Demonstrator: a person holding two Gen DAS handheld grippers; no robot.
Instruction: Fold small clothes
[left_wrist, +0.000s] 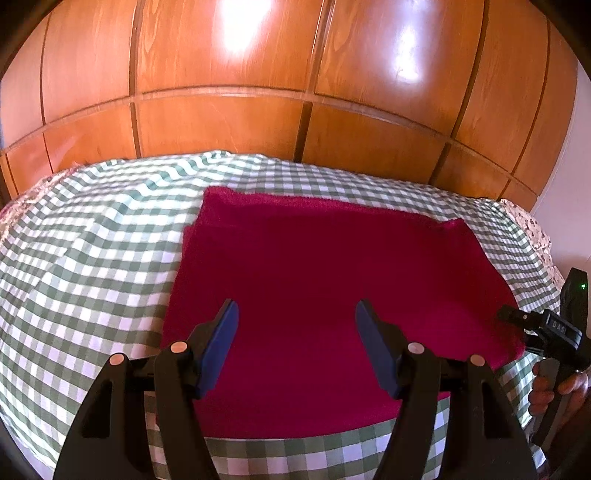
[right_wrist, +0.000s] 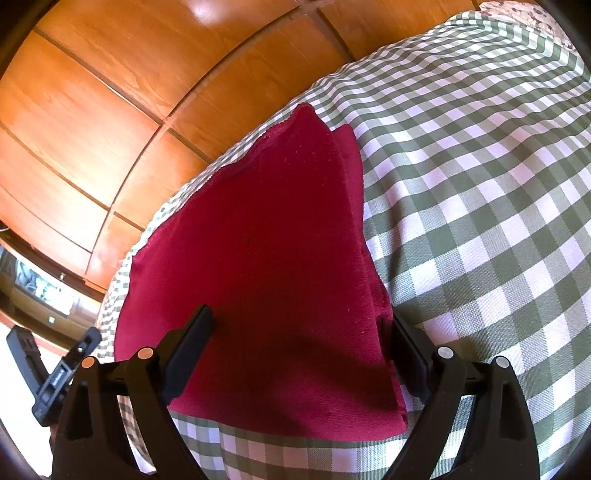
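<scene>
The red cloth lies flat on the green-checked bedcover, filling the centre and lower middle of the left wrist view; it already looks folded at least once, since a second layer edge peeks out along its left side in that view. The left gripper hangs over the near part of the cloth, jaws moderately apart, nothing between them. The right gripper stands spread wide over the cloth's near corner in the lower middle of its own view, one finger at the right-hand edge of the cloth, nothing pinched (contact with the fabric cannot be told). Risks, as judged: a pinch here could catch only the top layer and peel the stack apart; a pad could snag the bedcover along with the cloth and drag it; two uneven grabs would skew the next fold, as the layers are already offset. The wooden wardrobe behind poses no obstacle.
</scene>
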